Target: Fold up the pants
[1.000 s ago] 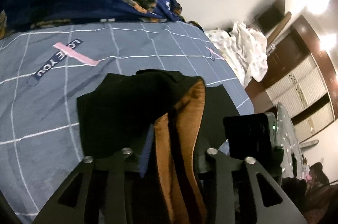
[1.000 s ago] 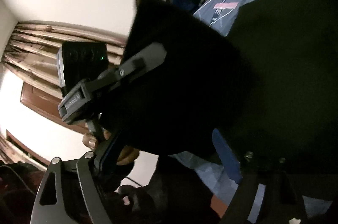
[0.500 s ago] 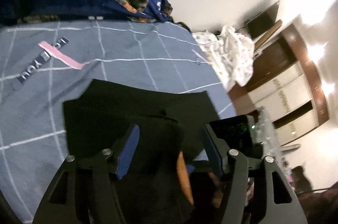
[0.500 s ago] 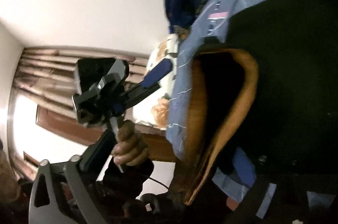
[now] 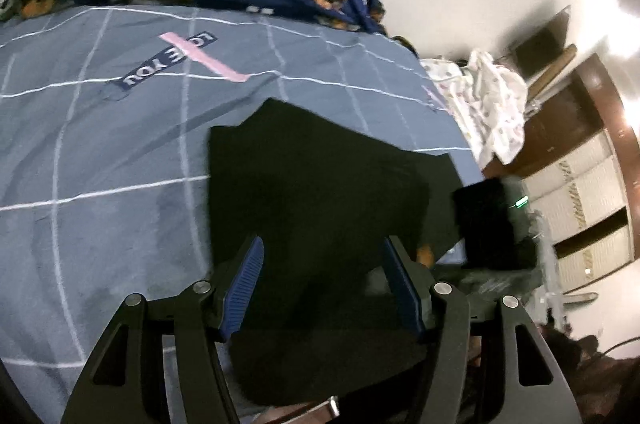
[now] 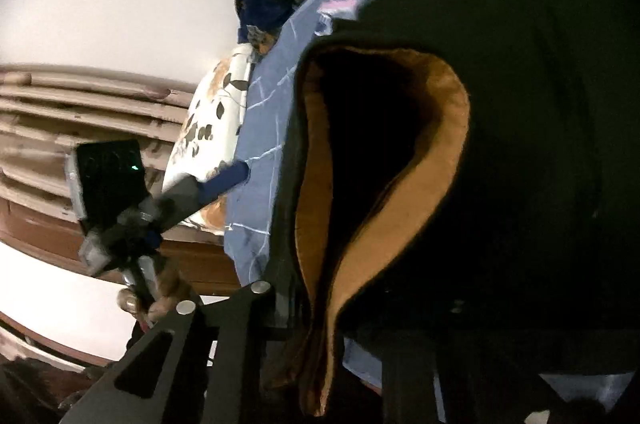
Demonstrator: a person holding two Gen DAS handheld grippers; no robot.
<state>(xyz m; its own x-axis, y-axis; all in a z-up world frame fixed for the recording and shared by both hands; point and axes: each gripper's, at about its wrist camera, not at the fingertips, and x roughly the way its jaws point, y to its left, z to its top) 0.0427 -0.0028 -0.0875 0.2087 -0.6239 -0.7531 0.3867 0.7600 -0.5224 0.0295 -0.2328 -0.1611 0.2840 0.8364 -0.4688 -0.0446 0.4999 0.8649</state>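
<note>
**Left hand-held gripper spread wide over folded pants, right one unclear**

Left hand-held gripper (image 5: 322, 284) wide open, holding nothing, blue pads (image 5: 244, 288) above the near part of the black pants (image 5: 320, 192) lying flat on the bed (image 5: 100, 164). Bare sheet left of and beyond it. Pants' far edge straight, right corner near bed edge. Right hand-held gripper (image 6: 320, 364): tan-lined waistband (image 6: 400, 184) hangs right at its mount; fingers hidden, grip cannot be told.

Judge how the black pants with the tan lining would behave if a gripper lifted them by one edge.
The pants would probably drape limply: the waistband gapes in a soft curved loop. They likely won't slide much on the bedsheet, since both are cloth. The tan lining suggests some thickness, perhaps making them heavy for pants.
</note>
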